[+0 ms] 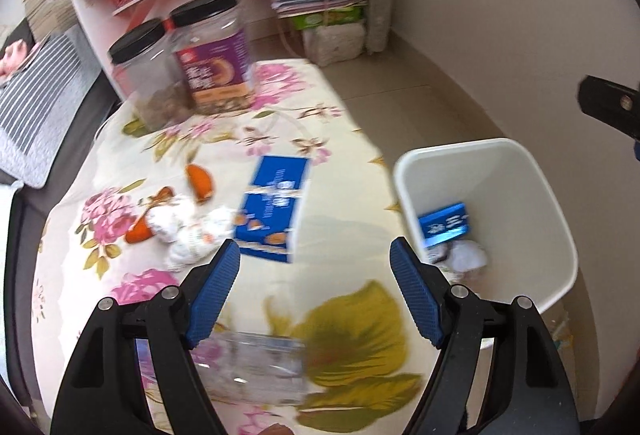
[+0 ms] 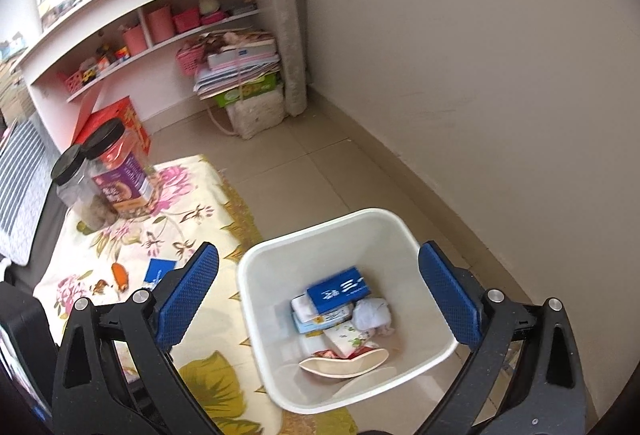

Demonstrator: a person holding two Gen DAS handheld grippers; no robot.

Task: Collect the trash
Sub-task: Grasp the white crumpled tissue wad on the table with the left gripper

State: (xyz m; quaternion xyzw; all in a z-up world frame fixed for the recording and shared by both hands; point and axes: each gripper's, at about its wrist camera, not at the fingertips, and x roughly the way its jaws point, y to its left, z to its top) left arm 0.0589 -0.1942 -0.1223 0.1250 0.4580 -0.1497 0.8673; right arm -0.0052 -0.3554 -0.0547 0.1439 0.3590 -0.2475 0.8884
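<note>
Both your left gripper (image 1: 315, 291) and right gripper (image 2: 319, 301) have jaws apart, empty. The blue carton (image 1: 273, 213) lies beside the white bin (image 1: 560, 235) on the floral worktop (image 1: 340, 163); a hasty swing could nudge the bin over

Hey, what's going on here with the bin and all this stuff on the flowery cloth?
A person with a gripper in each hand is clearing trash into the white bin. Both hold nothing: the right gripper hangs open above the bin, which already holds a blue packet and wrappers. The left gripper is open over the floral cloth, where a blue box, crumpled tissue and orange peels still lie.
</note>
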